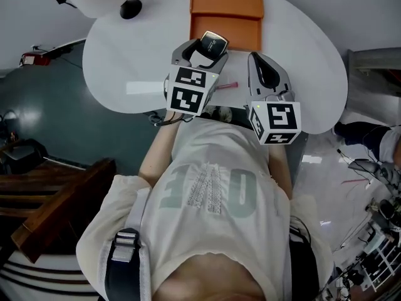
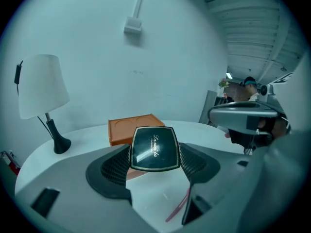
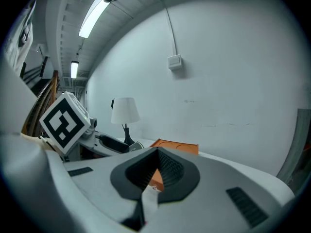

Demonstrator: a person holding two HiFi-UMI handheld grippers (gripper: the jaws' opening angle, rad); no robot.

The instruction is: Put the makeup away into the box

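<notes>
A black square makeup compact point(image 2: 154, 148) with a gold rim and gold lettering is pinched between the pads of my left gripper point(image 2: 154, 163), held in the air above the white table point(image 1: 125, 55). In the head view the compact point(image 1: 213, 42) hangs just short of the orange box point(image 1: 225, 2), which lies at the table's far edge. The box point(image 2: 130, 128) shows two round recesses on top. A thin pink makeup stick point(image 1: 227, 86) lies on the table between the grippers. My right gripper point(image 3: 156, 152) is shut on nothing, to the right of the left one.
A lamp with a white shade point(image 2: 41, 89) and a black base point(image 1: 130, 8) stands at the table's far left. A white wall rises right behind the table. A dark wooden piece of furniture point(image 1: 56, 209) stands on the floor at the left, and cluttered gear point(image 1: 376, 231) at the right.
</notes>
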